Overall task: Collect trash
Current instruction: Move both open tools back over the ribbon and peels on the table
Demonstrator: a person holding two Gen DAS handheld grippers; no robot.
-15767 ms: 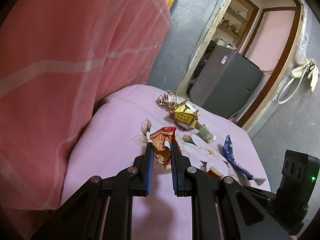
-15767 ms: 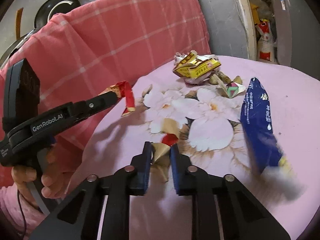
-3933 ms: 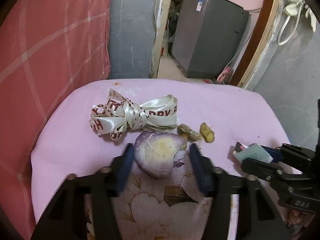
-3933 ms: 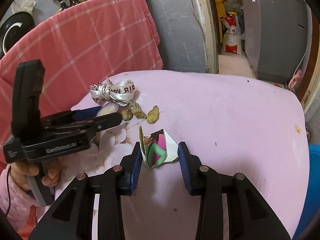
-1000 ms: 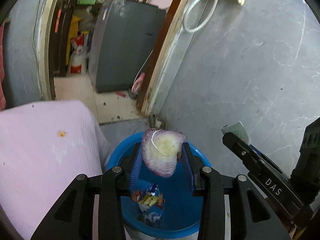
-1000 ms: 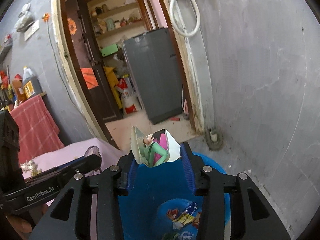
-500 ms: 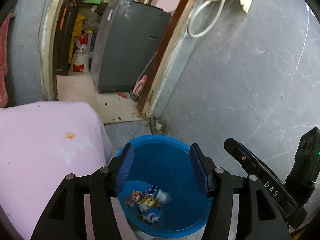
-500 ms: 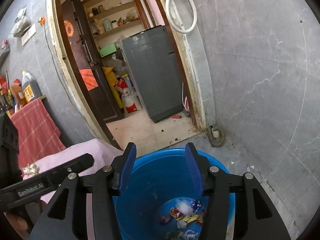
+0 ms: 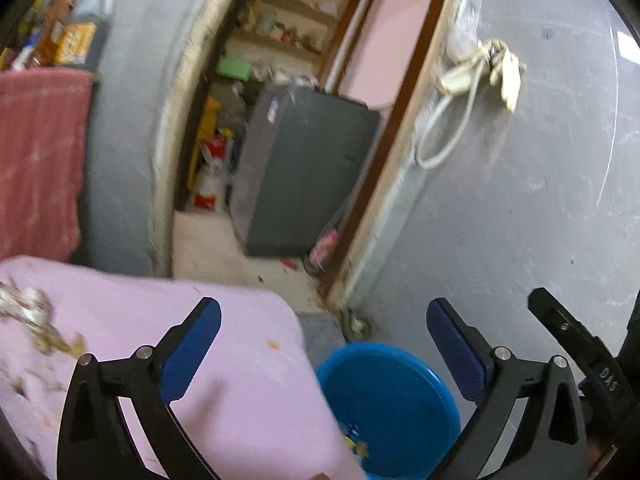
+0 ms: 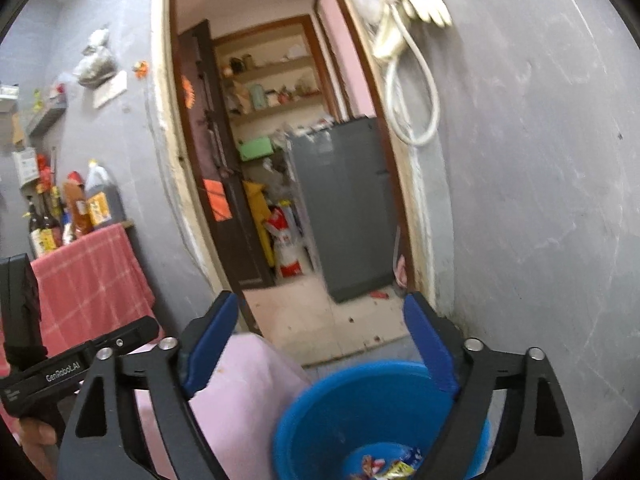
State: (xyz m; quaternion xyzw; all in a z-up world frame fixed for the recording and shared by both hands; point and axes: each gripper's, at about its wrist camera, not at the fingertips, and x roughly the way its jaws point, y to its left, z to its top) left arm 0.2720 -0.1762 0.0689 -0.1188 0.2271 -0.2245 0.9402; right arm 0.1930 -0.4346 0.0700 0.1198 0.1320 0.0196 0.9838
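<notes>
Now both drops are done: the left hand-held gripper (image 9: 323,346) and the right hand-held gripper (image 10: 320,344) have just been opening and stand wide apart, nothing between them, above the blue bucket (image 9: 390,396). Best swing back over the pink-covered counter (image 9: 248,380) toward the leftover scraps (image 9: 36,328), jaws kept wide.

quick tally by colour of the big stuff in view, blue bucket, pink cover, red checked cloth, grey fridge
blue: 1, the bucket
pink: 1, the table cover
red: 1, the checked cloth
grey: 1, the fridge
total: 4
</notes>
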